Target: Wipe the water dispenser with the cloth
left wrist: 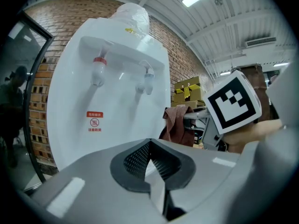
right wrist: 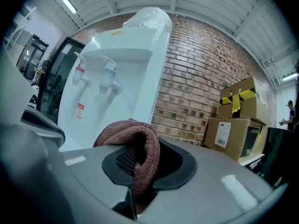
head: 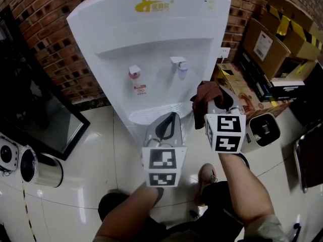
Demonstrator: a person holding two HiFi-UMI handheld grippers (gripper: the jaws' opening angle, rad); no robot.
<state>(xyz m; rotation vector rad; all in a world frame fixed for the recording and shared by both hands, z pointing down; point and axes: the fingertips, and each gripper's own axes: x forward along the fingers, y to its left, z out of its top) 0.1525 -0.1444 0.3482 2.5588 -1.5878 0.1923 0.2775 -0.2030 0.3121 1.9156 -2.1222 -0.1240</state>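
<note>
The big white water dispenser (head: pixel 151 39) stands right in front of both grippers. It is smooth, shiny plastic with a rounded front, and a clear plastic bag sits on its top. Behind it is a rough red brick wall (head: pixel 45 49). Brown cardboard boxes (head: pixel 267 44) are stacked off to the right of the right gripper. Some of them have yellow and black tape. The floor (head: pixel 91 155) under the grippers is shiny white tile.

The left gripper (head: pixel 170 117) is grey, with black pads that have little bumps. Its jaws are closed with the tips together, and nothing is between them. It points at the lower middle of the dispenser, below the taps. It does not touch the dispenser.

The right gripper (head: pixel 216 104) is just to the right of the left one, by the dispenser's right edge. Its jaws are pinched on the cloth (head: pixel 204 97). The cloth is reddish brown and fuzzy like a towel. It is folded into a soft loop that sticks up out of the jaws. I cannot tell if the cloth touches the dispenser.

Each gripper has a white cube with black squares, one on the left (head: pixel 163 166) and one on the right (head: pixel 225 133).

Above the left gripper are two small taps. The red tap (head: pixel 134 72) is on the left and the blue tap (head: pixel 180 67) is on the right
</note>
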